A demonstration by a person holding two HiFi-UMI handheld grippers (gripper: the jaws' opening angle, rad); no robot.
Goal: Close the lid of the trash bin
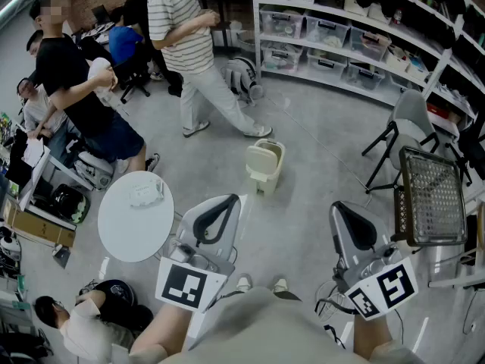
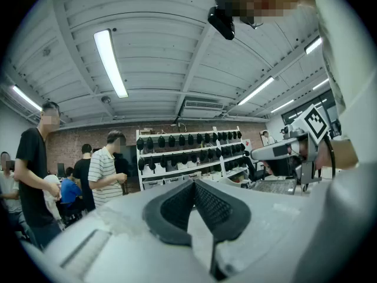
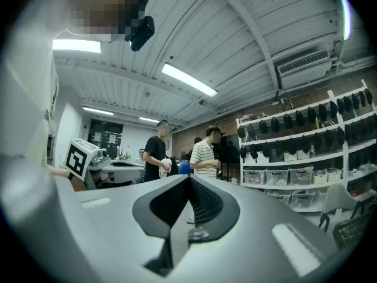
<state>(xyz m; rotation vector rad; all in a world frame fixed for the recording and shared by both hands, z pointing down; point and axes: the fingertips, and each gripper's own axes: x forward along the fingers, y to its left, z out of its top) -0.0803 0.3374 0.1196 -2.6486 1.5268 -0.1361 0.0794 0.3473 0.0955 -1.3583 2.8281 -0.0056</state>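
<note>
Open-lidded trash bin [image 1: 265, 165] only in head view — left tool [image 2: 193, 183], right tool [image 3: 188, 179] both pressed together, empty.

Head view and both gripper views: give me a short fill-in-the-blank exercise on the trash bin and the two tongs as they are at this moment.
1. The beige trash bin stands on the floor with its lid ____.
2. The jaws of the left tongs are pressed ____, with nothing between them.
3. The right tongs are shut and hold ____.
4. In the head view, the round white table stands to the ____ of the bin.

Missing words: open; together; nothing; left
</note>
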